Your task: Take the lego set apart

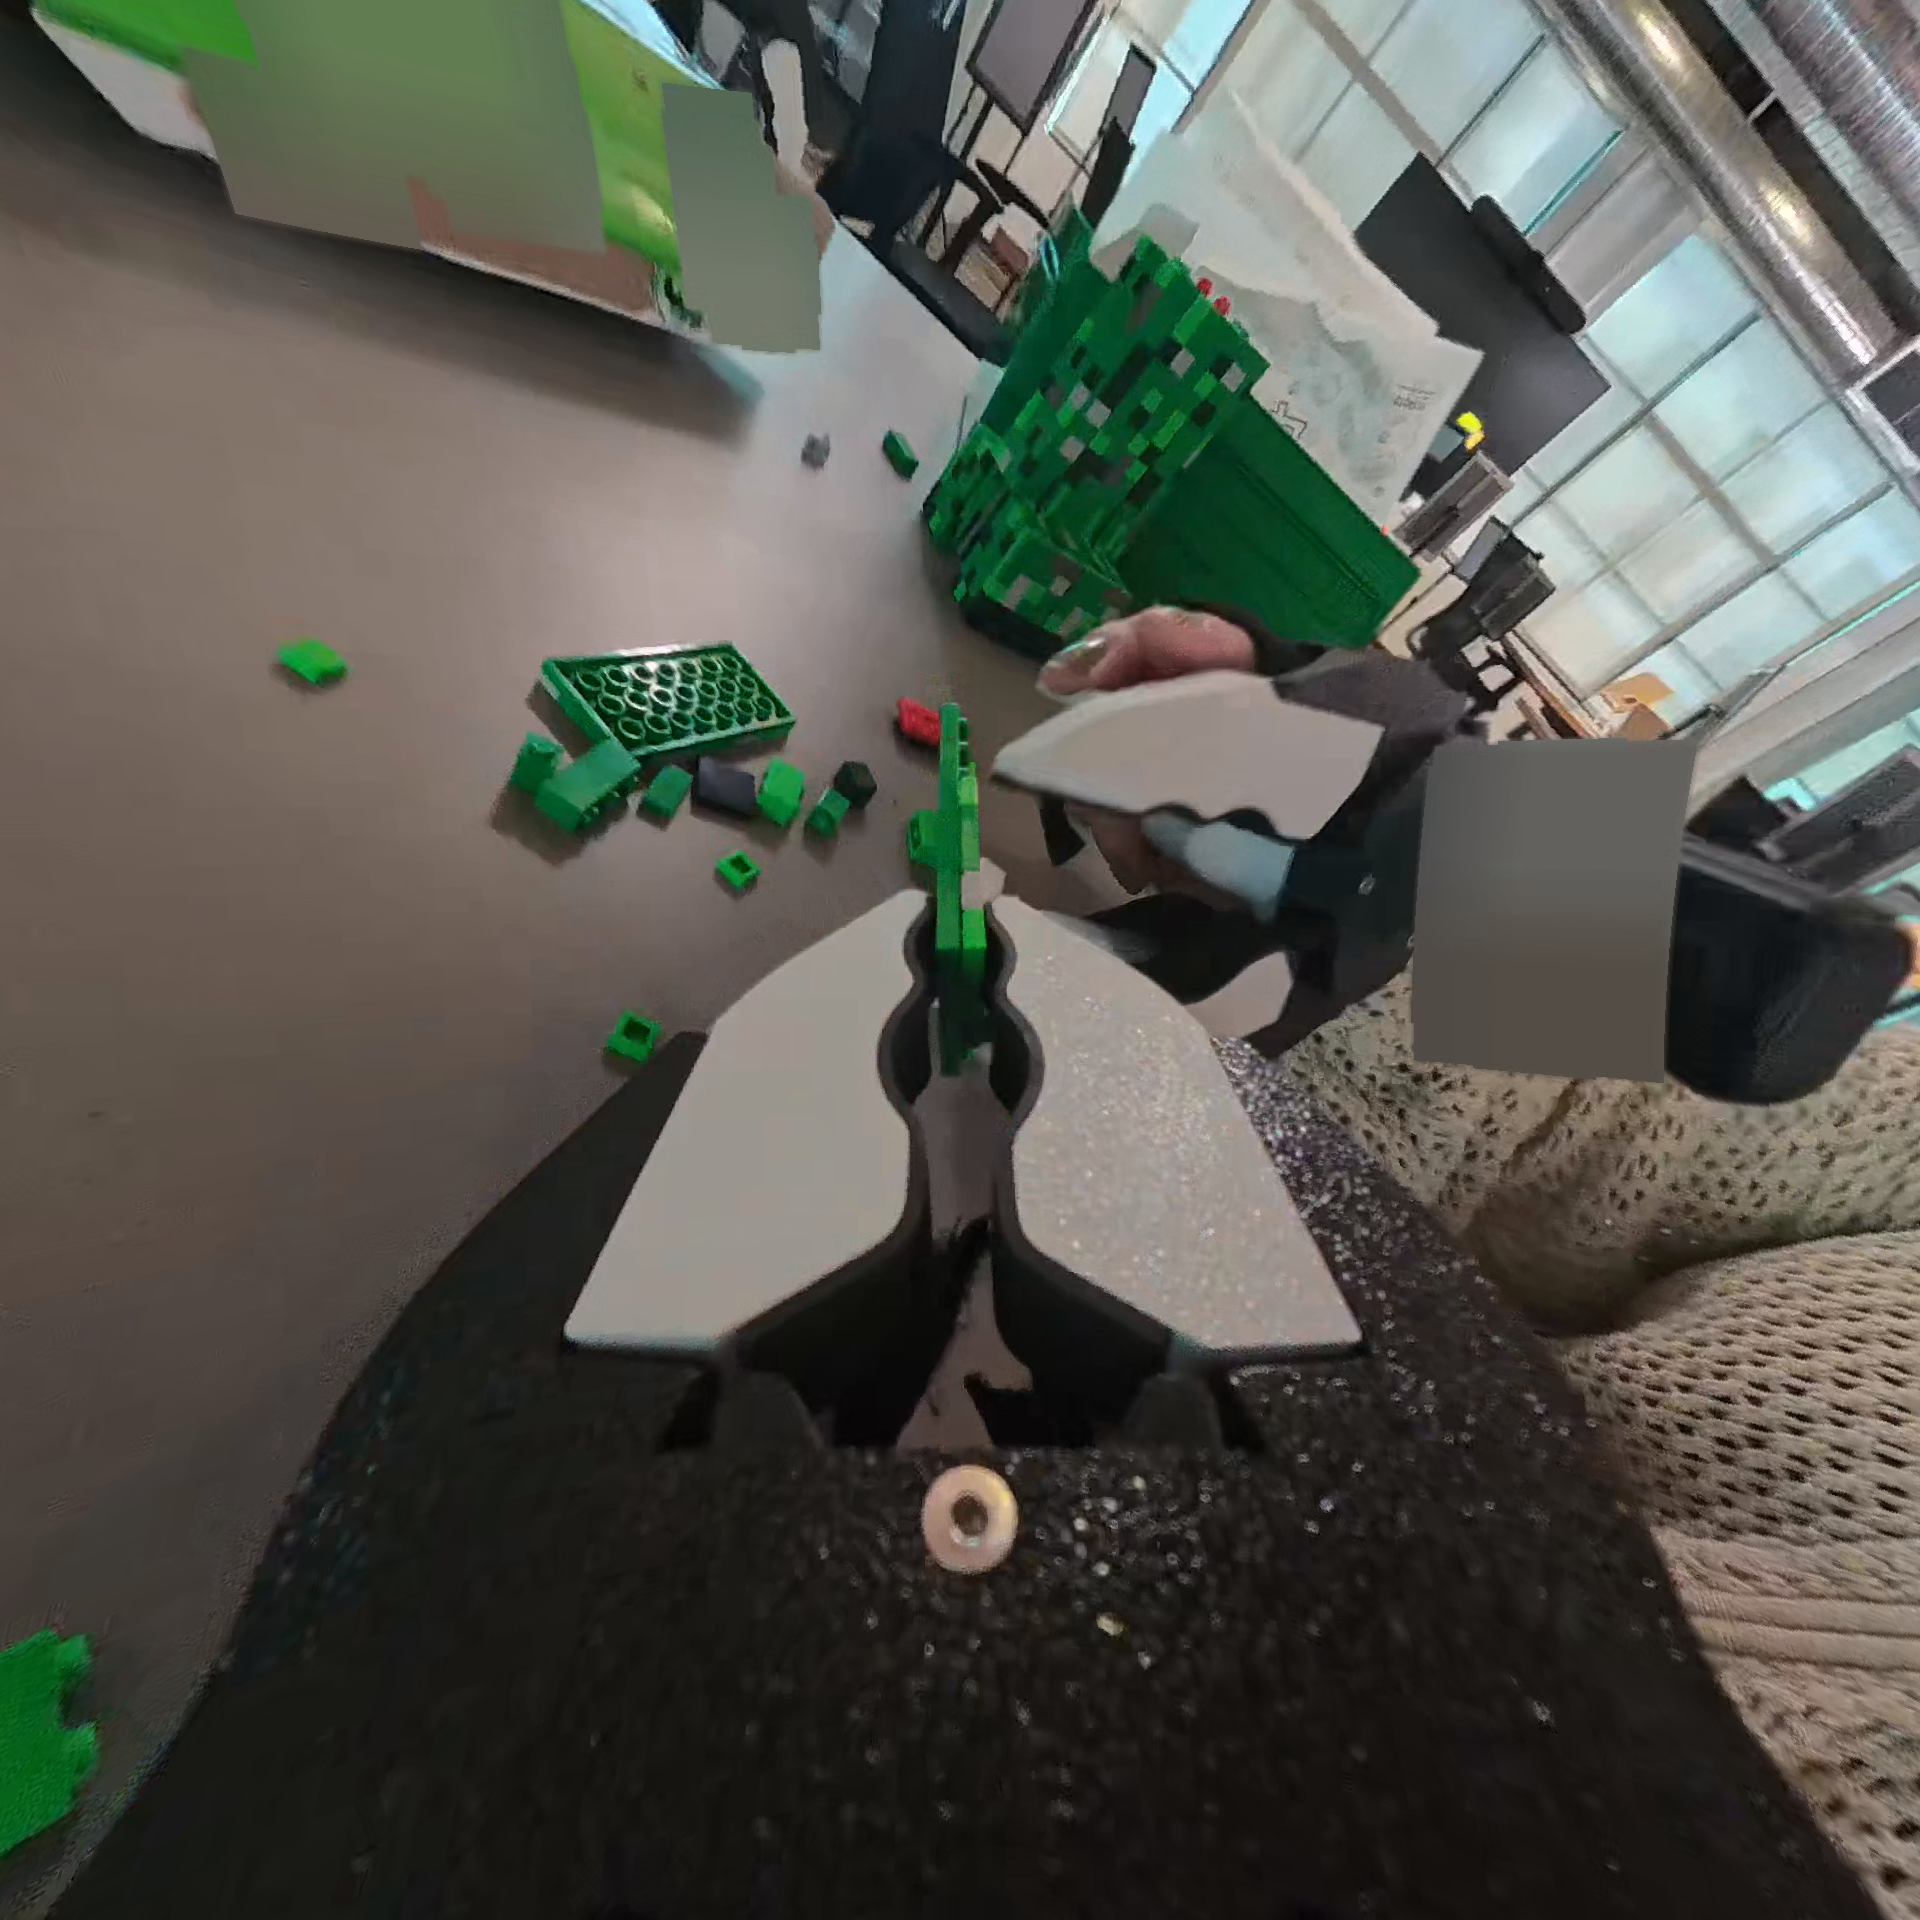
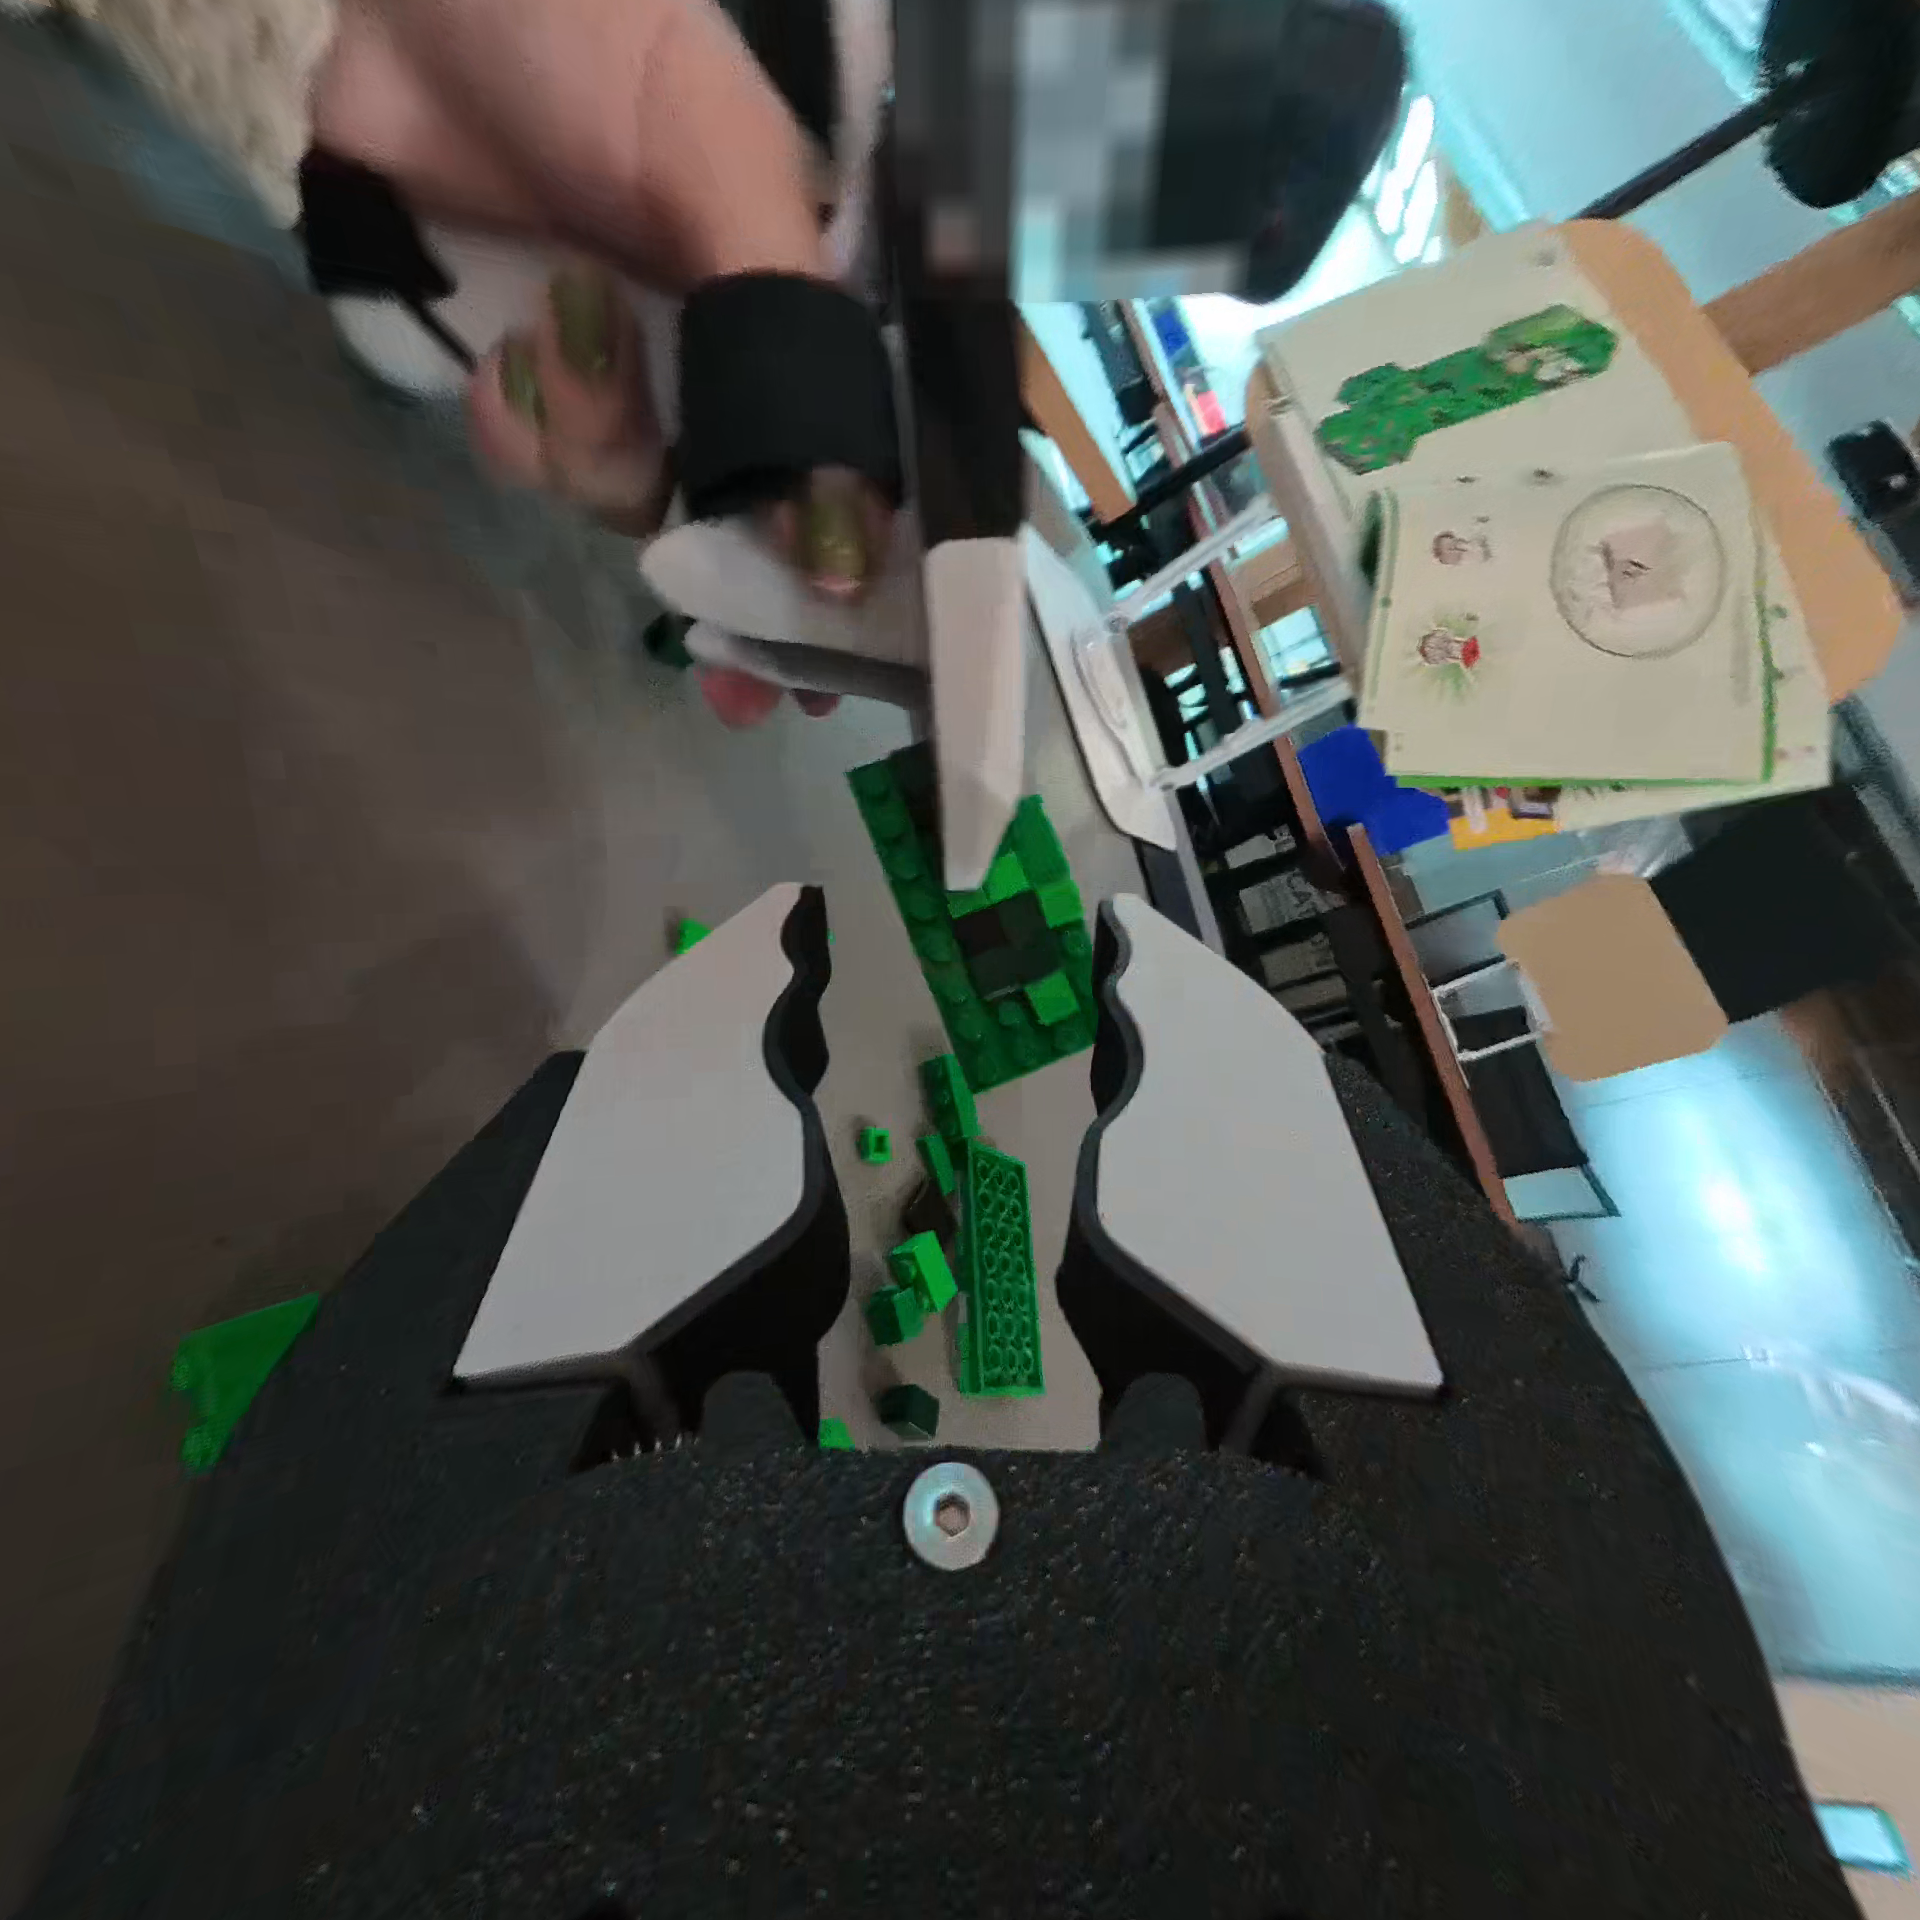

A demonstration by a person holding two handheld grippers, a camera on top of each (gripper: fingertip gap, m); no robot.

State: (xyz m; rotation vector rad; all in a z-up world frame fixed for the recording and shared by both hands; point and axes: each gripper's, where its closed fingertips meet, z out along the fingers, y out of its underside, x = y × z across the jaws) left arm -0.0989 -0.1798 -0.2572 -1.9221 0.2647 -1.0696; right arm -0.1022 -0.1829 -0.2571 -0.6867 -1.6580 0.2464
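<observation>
My left gripper (image 1: 961, 914) is shut on a green lego plate (image 1: 951, 790) and holds it edge-on above the table. In the right wrist view the same plate (image 2: 987, 966) carries several green and dark bricks, with the left gripper (image 2: 971, 862) clamped on its upper end. My right gripper (image 2: 961, 920) is open and empty, its jaws on either side of the plate without touching it. It also shows in the left wrist view (image 1: 1013, 826), just right of the plate. The large green lego build (image 1: 1122, 447) stands at the back of the table.
Loose green and dark bricks (image 1: 665, 790) and an upside-down green plate (image 1: 665, 696) lie on the grey table (image 1: 312, 436) below the grippers. A red brick (image 1: 916, 717) lies behind the held plate. An open booklet on a box (image 2: 1538, 561) stands at the right. A green piece (image 1: 42, 1745) sits at the near left. Only a small space, under 4 cm, lies between the two pairs of fingers. Left tips and right tips are each some 30 cm from the large green lego build (image 1: 1122, 447).
</observation>
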